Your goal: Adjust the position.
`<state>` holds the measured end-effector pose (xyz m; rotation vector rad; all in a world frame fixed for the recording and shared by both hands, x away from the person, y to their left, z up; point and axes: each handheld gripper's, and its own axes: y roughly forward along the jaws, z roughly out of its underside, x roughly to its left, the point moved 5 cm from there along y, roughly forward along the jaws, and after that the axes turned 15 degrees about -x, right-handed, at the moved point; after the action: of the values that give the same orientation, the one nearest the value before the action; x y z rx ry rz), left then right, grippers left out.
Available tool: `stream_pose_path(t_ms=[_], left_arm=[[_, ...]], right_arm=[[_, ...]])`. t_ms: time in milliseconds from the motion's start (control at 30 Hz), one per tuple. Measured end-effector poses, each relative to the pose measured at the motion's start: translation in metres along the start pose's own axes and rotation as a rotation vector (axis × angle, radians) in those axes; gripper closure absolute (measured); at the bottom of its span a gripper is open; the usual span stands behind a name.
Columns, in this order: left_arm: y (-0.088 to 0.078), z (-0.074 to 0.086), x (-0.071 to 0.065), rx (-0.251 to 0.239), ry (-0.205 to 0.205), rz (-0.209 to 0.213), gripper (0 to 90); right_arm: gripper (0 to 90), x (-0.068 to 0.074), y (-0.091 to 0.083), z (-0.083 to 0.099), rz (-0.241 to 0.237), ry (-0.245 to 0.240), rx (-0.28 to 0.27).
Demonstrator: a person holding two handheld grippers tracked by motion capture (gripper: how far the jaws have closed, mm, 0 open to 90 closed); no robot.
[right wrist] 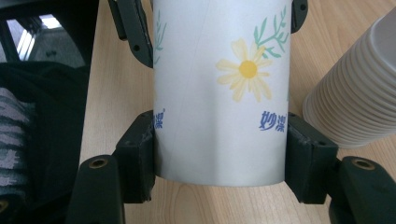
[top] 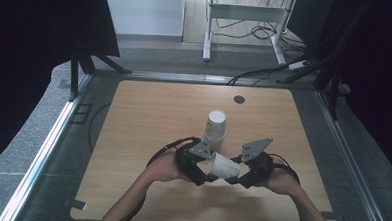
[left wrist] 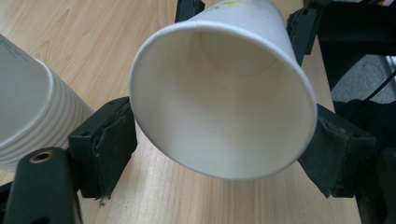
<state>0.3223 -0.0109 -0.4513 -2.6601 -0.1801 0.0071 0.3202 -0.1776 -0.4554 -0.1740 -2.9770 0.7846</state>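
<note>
- Paper cup (top: 225, 167), white with a daisy print, is held on its side just in front of the inverted cup stack (top: 216, 125), above the wooden surface (top: 148, 118).
- Right tongs (top: 232, 181) are clenched on the cup's base end, wrist angled inward from the right.
- Left tongs (top: 204, 177) are set around the cup's rim from the left, released, their pads beside the rim without pressing.

A lab recording bay: black curtains (top: 32, 28) hang round a pale wooden table (top: 149, 113) on grey carpet (top: 28, 133), loose black cables (top: 257, 30) behind.
</note>
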Motion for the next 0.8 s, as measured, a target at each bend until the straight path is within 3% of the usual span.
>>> stream_pose_path(t_ms=[500, 800], left_arm=[[-0.001, 0.002, -0.001, -0.049, -0.022, 0.013, 19.4], [-0.001, 0.002, -0.002, -0.048, -0.007, 0.022, 24.0]], right_arm=[[36.2, 0.0, 0.005, 0.011, -0.017, -0.009, -0.096], [36.5, 0.0, 0.007, 0.011, -0.028, -0.013, -0.096]])
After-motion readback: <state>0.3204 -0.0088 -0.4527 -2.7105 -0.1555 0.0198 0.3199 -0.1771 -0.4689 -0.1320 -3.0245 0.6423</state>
